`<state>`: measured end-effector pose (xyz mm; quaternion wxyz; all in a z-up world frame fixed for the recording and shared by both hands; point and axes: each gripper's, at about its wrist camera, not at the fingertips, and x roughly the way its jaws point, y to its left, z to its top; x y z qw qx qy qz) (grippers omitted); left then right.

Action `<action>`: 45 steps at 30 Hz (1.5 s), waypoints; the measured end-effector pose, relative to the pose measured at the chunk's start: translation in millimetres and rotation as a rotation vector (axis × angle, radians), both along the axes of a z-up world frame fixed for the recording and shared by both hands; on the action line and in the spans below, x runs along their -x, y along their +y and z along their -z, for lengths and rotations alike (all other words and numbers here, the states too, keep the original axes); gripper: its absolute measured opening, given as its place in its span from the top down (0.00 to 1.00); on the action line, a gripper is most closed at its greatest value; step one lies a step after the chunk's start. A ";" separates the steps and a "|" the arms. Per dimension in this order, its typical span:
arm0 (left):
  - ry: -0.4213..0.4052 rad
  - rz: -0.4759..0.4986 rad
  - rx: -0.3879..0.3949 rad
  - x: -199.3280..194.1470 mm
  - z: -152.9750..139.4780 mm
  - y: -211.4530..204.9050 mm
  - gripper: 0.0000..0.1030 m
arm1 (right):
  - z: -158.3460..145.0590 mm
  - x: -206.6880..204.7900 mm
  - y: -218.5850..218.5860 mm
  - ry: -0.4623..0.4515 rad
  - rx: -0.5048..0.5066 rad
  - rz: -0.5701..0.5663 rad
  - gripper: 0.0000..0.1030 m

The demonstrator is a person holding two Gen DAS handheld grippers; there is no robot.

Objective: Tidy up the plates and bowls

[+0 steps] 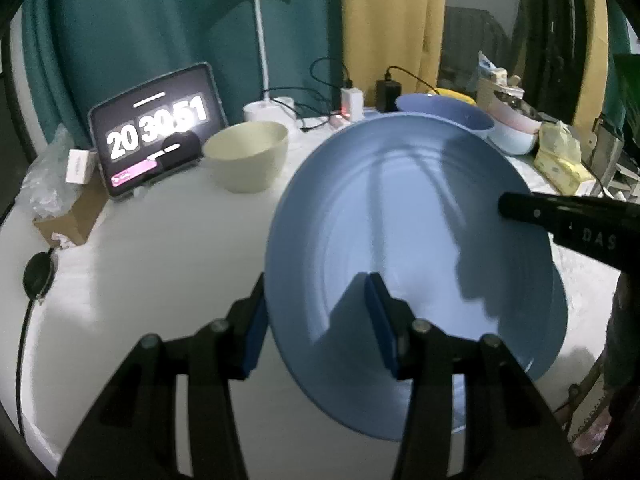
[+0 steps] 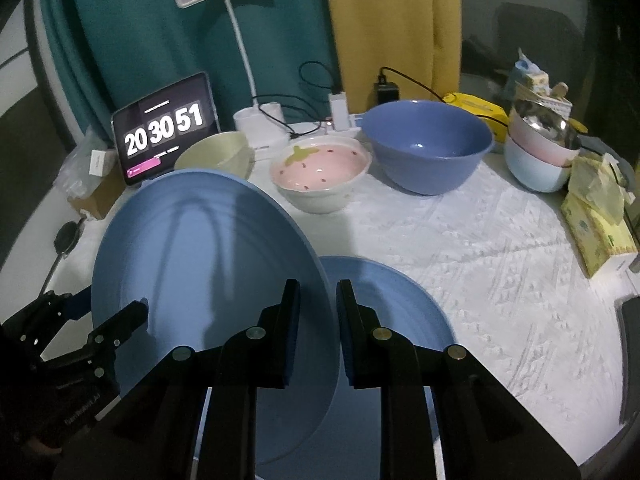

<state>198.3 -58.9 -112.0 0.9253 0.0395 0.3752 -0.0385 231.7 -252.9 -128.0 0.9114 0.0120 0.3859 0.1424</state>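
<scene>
Both my tongs, left point(image 1: 316, 320) and right point(image 2: 318, 332), pinch opposite rims of the tilted blue plate point(image 2: 208, 264); second plate point(image 2: 396, 304) lies directly beneath, right side.

premises read as a private home, a living or bedroom corner used as a makeshift work spot. a round table point(image 2: 500, 248) carries a white embossed cloth. behind it hang teal curtains point(image 2: 132, 32) and a yellow curtain point(image 2: 384, 20). household items crowd the table edge: a tablet point(image 2: 166, 128) showing a clock, a white desk lamp point(image 2: 240, 40), chargers with cables point(image 2: 386, 88), tissue packs point(image 2: 596, 216), stacked bowls point(image 2: 536, 164) (mixed domestic crockery, no commercial fittings).
</scene>
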 end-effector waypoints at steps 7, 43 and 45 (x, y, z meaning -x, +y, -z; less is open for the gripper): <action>0.023 0.036 0.000 -8.7 5.0 -18.5 0.54 | 3.9 -3.5 -21.3 0.008 -0.011 0.038 0.80; 0.125 0.145 -0.117 -35.5 41.0 -74.7 0.52 | 41.9 -13.5 -72.1 0.096 -0.010 0.115 0.80; 0.143 0.152 -0.127 -36.2 46.4 -75.5 0.51 | 44.3 -12.7 -71.9 0.100 -0.004 0.118 0.80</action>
